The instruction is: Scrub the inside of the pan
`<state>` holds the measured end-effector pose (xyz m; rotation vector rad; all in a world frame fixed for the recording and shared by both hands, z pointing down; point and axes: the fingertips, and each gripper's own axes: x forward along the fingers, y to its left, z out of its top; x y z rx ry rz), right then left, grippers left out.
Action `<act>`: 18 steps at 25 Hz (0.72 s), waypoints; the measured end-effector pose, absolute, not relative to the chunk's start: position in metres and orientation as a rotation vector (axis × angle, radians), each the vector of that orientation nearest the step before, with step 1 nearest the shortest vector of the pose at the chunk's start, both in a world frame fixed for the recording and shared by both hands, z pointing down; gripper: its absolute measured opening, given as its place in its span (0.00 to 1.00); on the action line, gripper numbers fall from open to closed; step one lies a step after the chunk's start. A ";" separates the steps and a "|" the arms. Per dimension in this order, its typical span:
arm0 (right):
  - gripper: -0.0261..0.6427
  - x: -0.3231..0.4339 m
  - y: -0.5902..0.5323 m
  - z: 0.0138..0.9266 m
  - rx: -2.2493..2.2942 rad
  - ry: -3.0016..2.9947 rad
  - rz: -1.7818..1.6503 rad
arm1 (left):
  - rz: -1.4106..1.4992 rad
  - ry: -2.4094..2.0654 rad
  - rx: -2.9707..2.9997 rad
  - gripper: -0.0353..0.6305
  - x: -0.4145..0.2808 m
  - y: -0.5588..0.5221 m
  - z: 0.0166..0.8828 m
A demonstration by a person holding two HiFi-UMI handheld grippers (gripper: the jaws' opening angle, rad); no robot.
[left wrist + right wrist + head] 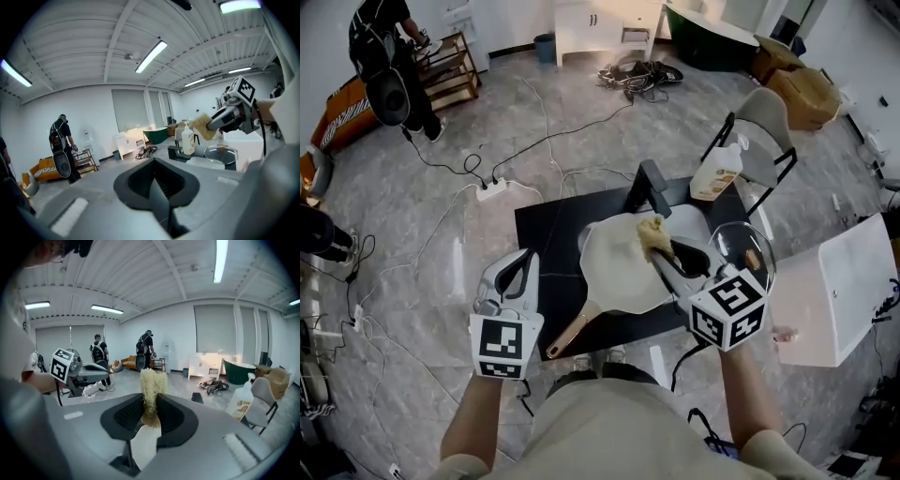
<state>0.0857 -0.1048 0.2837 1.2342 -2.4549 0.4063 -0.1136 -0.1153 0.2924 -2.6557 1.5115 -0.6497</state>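
Observation:
A cream pan [619, 267] with a copper handle [572, 331] lies on the black table [546, 230]. My right gripper [663, 255] hovers over the pan's right side, shut on a yellow fibre scrubber [652, 234]. In the right gripper view the scrubber [151, 387] stands pinched between the jaws of that gripper [151, 405]. My left gripper [523, 267] is held left of the pan handle, apart from it. Its jaws are shut with nothing in them [158, 182]. Both gripper views look level across the room, and the pan is hidden in them.
A glass lid [741, 248] rests at the table's right, and a soap bottle [719, 171] stands at the back right beside a chair [766, 127]. A black block [652, 186] sits behind the pan. A white box [839, 286] stands to the right. Cables [525, 150] cross the floor.

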 end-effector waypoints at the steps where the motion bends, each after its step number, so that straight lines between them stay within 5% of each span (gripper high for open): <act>1: 0.17 0.089 -0.105 0.270 1.258 -2.471 0.370 | -0.622 1.506 -2.643 0.06 -0.112 -0.114 0.280; 18: 0.17 0.116 -0.061 0.134 1.548 -2.655 -0.019 | -0.315 1.474 -2.610 0.06 -0.086 -0.087 0.168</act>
